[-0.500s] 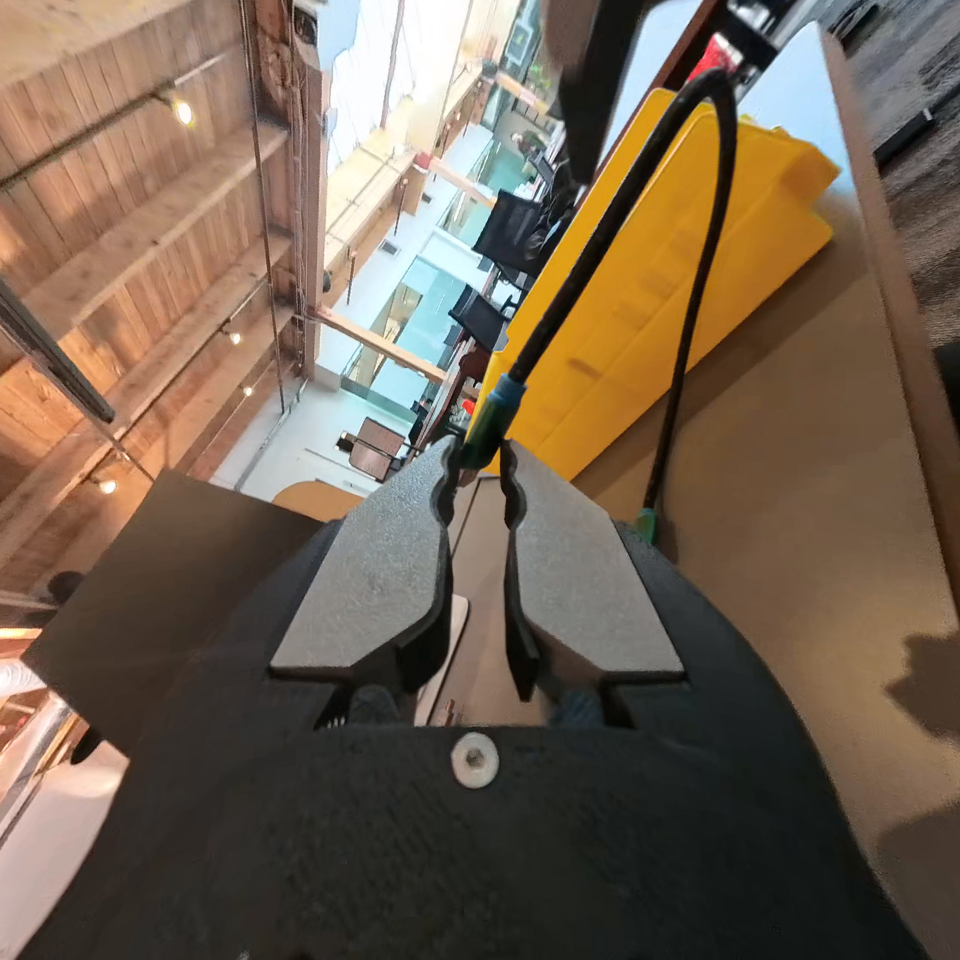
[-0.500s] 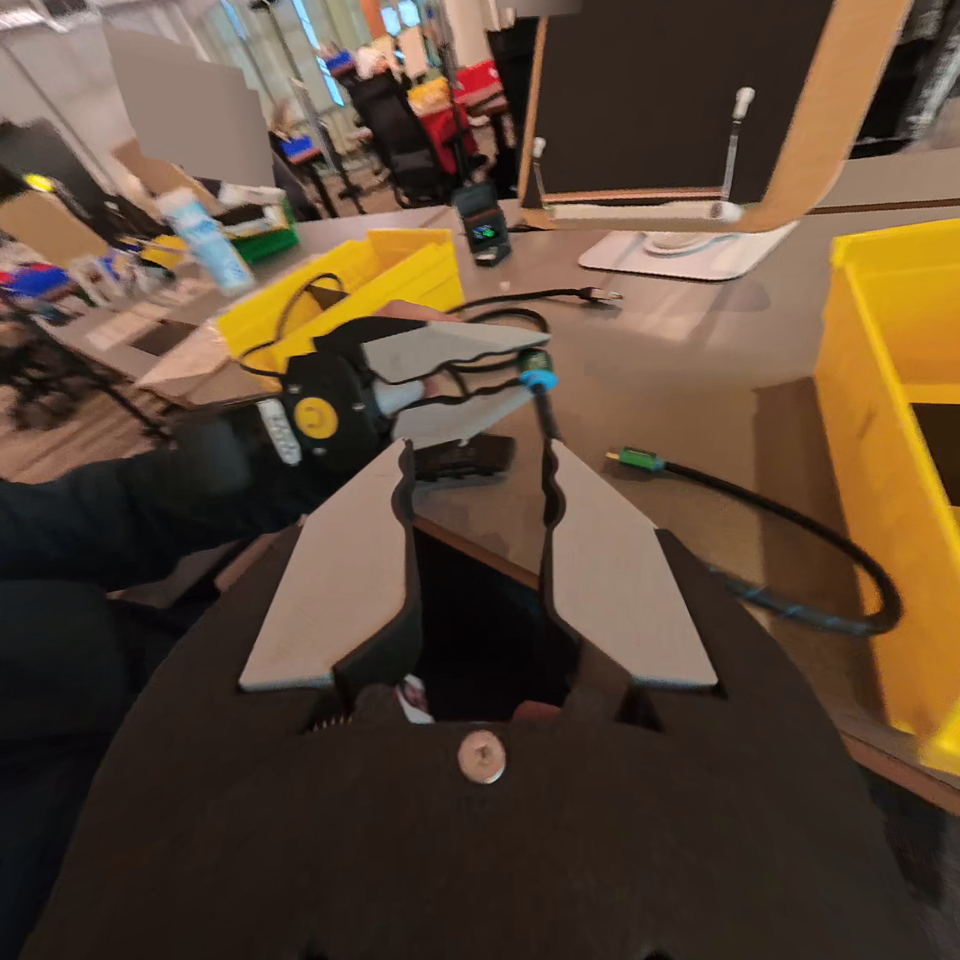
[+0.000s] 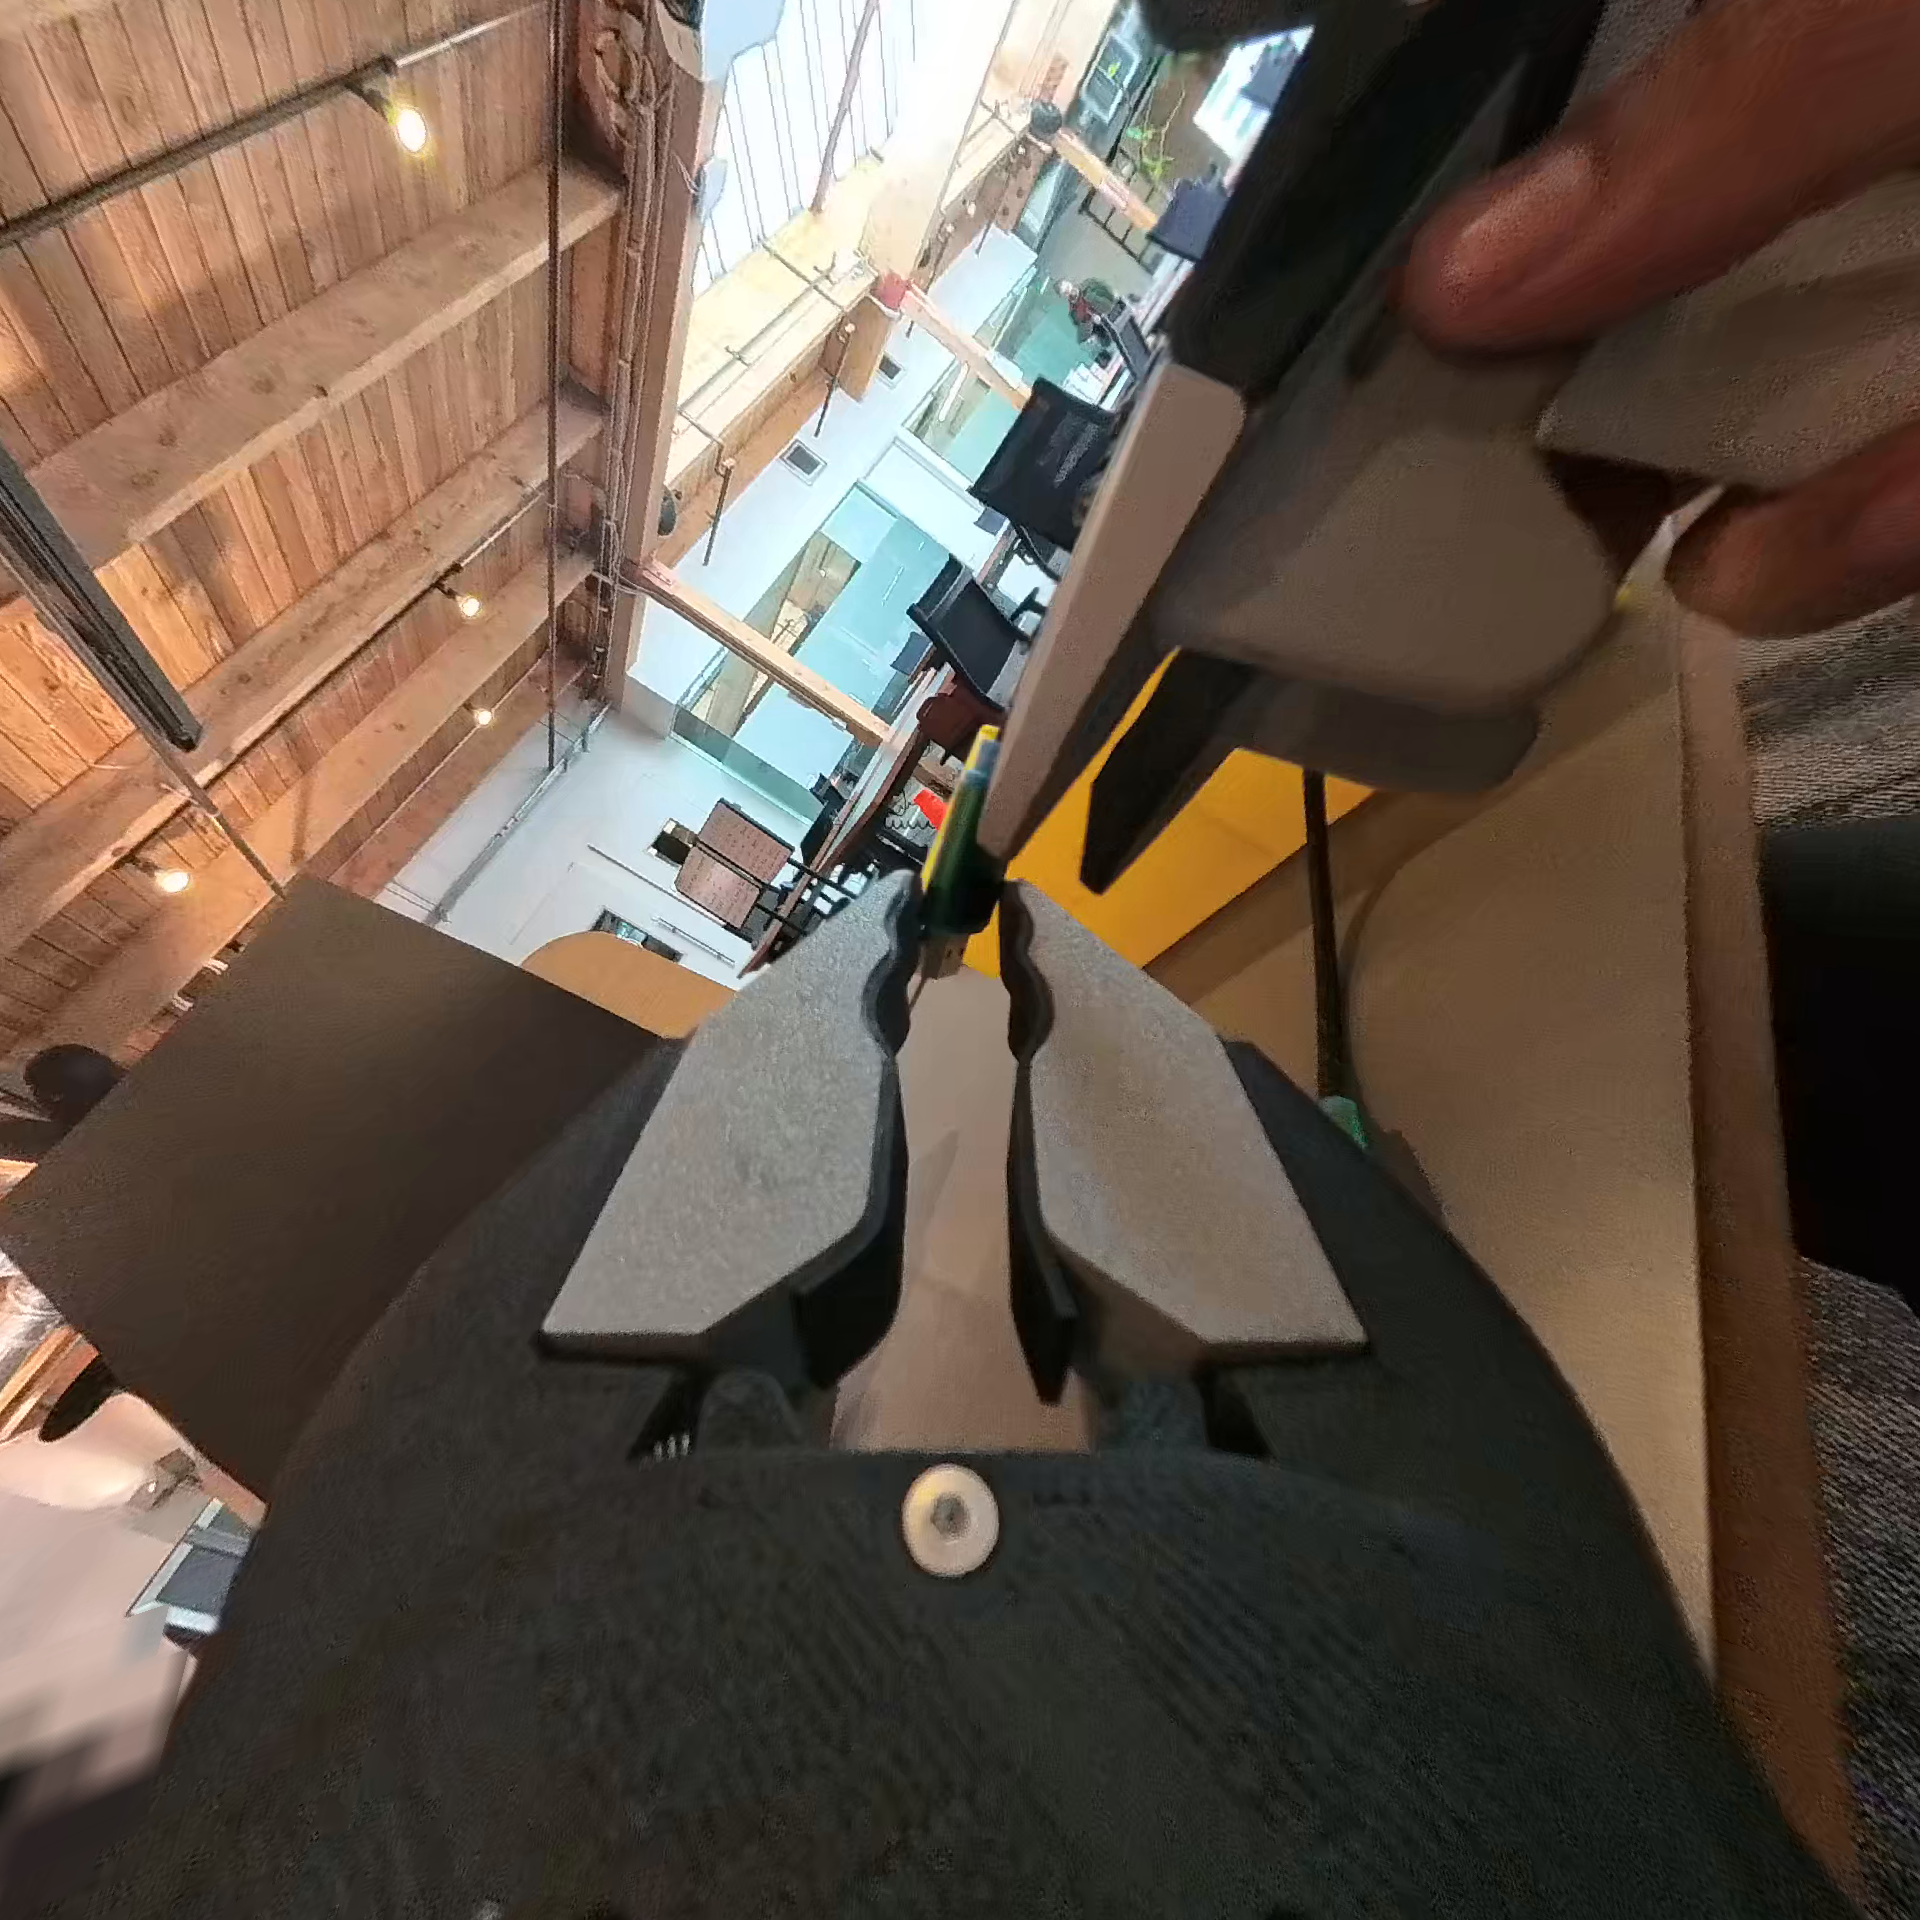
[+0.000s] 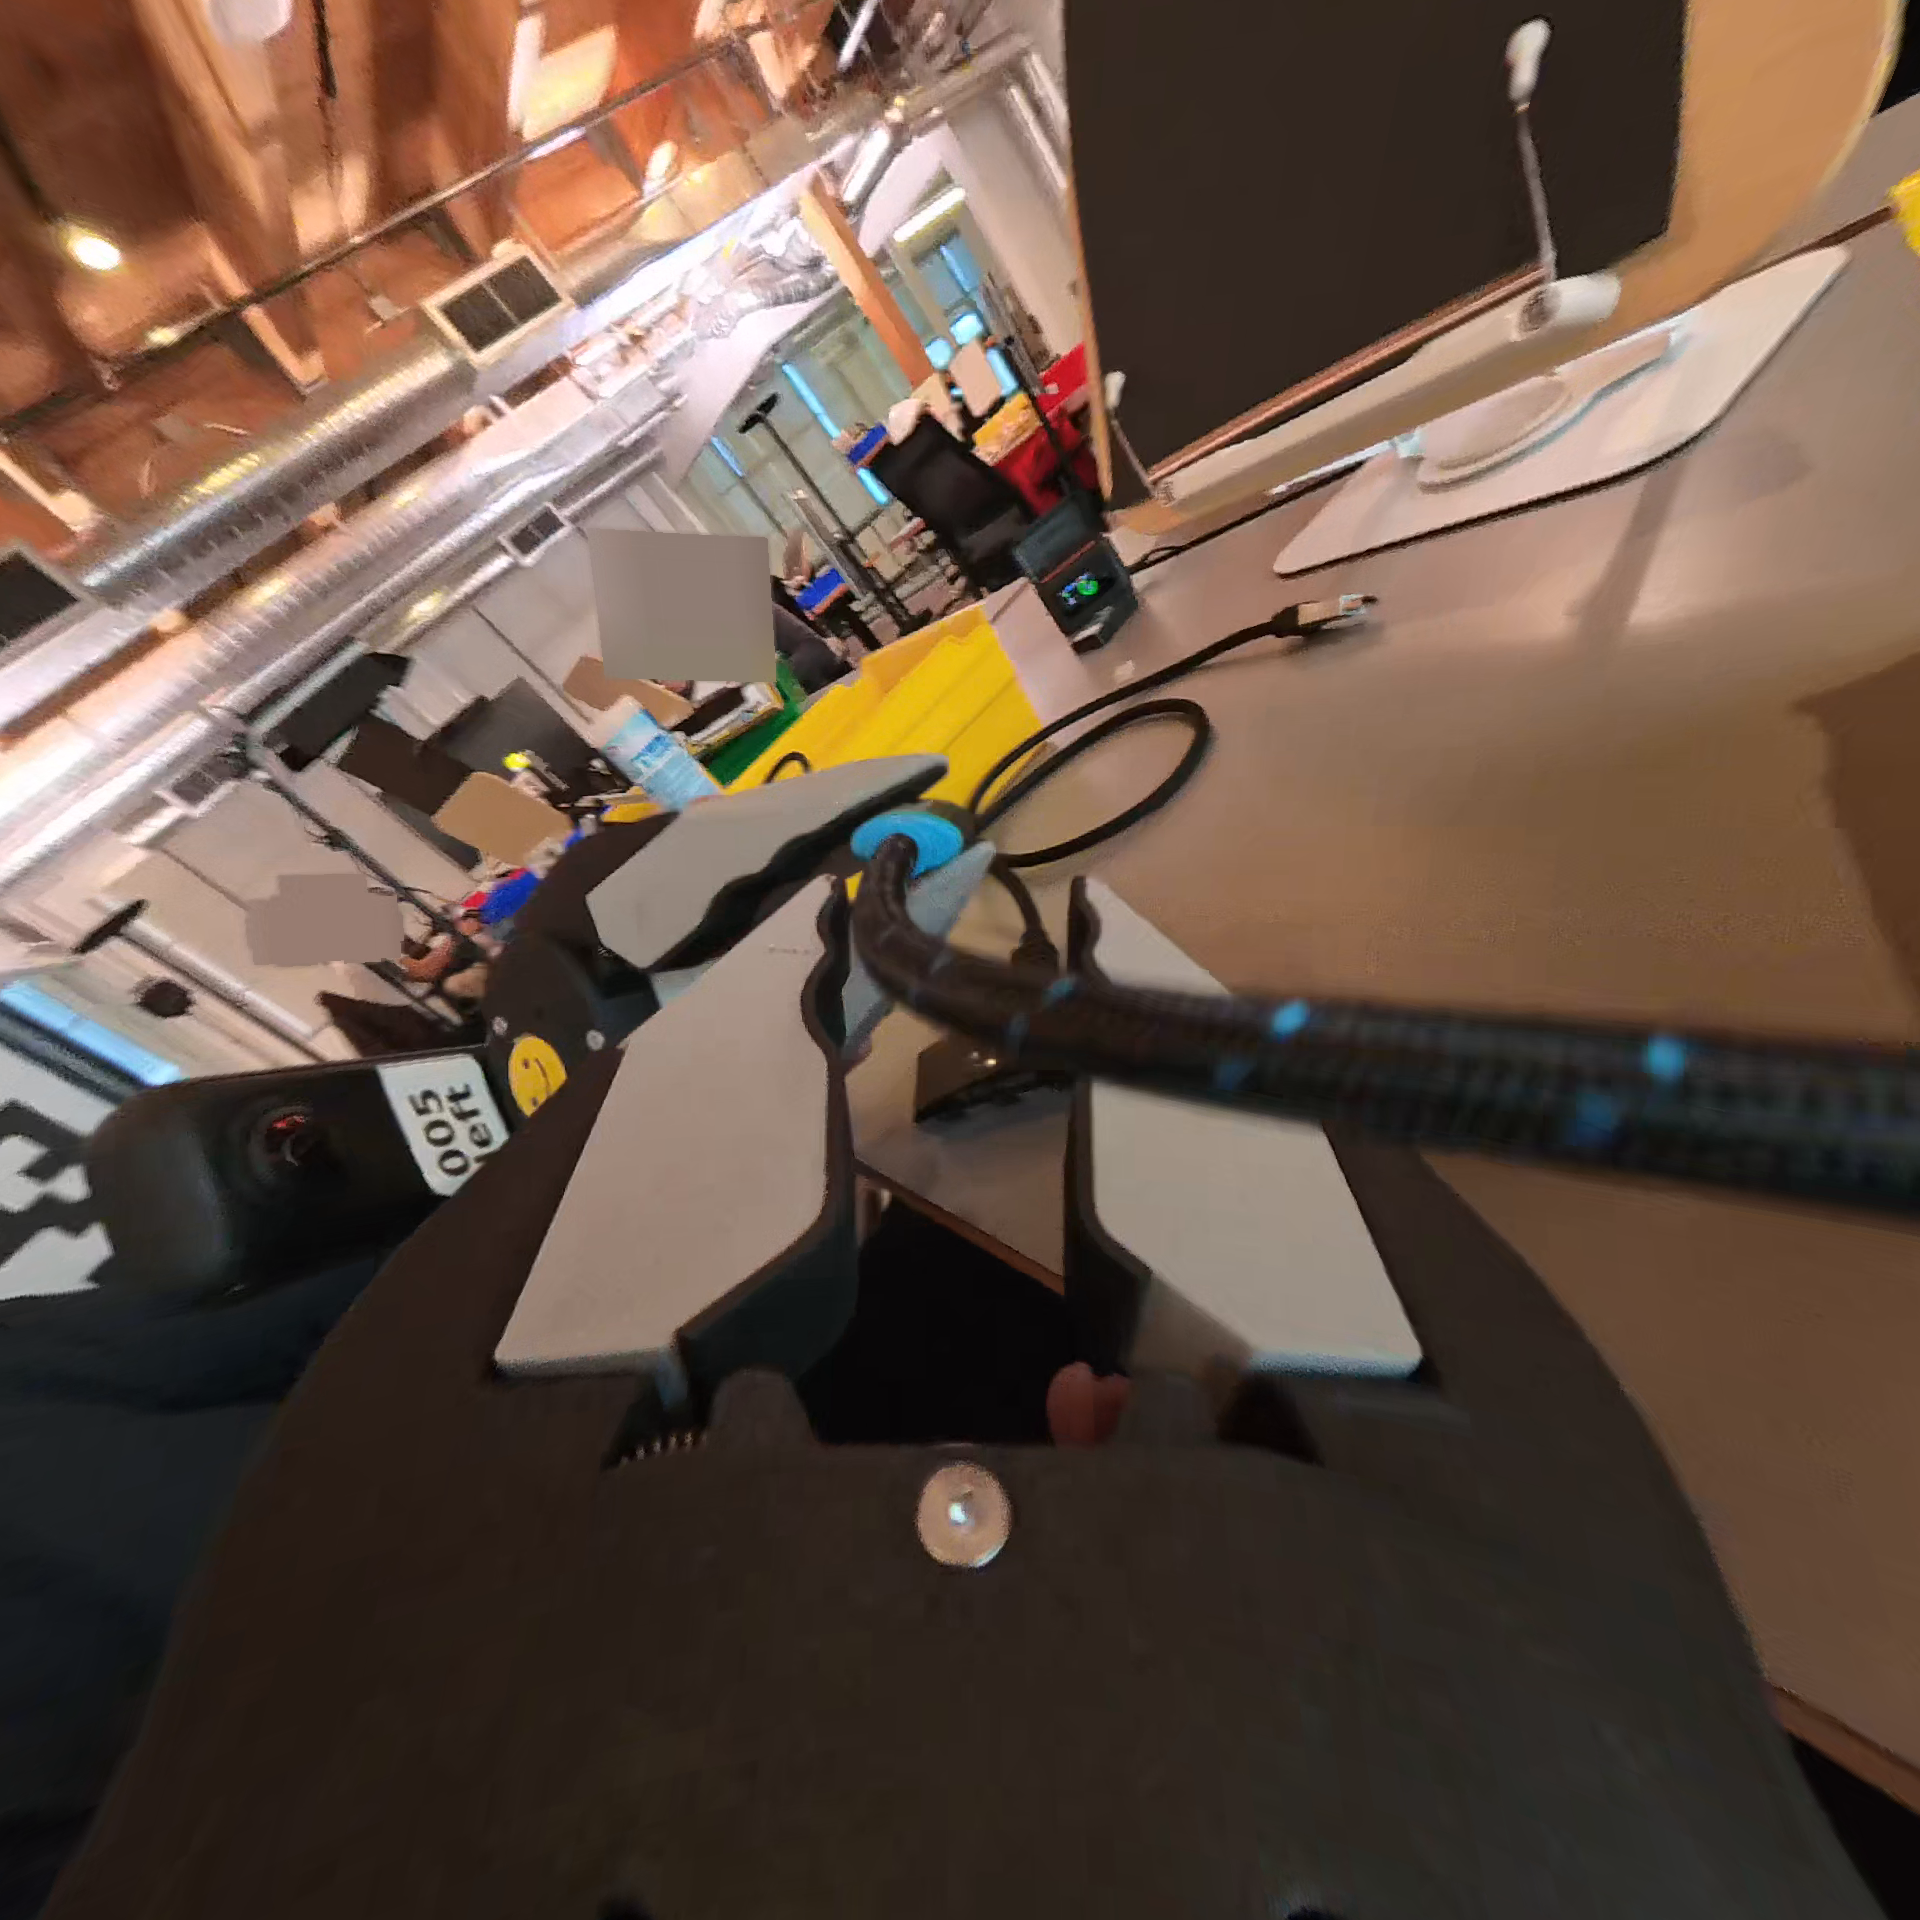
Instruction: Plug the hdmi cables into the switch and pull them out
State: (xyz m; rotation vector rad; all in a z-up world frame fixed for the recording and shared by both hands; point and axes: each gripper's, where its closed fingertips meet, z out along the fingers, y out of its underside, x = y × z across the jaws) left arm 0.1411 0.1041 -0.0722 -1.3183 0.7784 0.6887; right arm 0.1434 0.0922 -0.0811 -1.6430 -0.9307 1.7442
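My left gripper [image 3: 961,914] is shut on the blue-collared HDMI plug [image 3: 954,883], with the metal end pointing back at the camera. In the right wrist view the left gripper [image 4: 935,821] holds that plug [image 4: 906,837] above the table's near edge. The plug's black braided cable [image 4: 1455,1070] runs off to the right. My right gripper [image 4: 956,925] is open, and the cable passes between its fingertips. A small black box [image 4: 977,1070], probably the switch, lies on the table just beyond. The right gripper's fingers [image 3: 1351,582] and a hand fill the left view's upper right.
A second cable's green plug [image 3: 1351,1122] lies on the tan table [image 4: 1455,831]. Another black cable with a metal plug [image 4: 1330,613] lies farther back. There are yellow bins [image 4: 935,686], a small black device with a screen [image 4: 1081,592], a white pad [image 4: 1558,436] and a black board behind. My left and right fingertips are right by each other.
The right gripper has moved up close to the left one, and the braided cable now lies between its open fingers. The left gripper still holds the plug. Both views have tilted upward.
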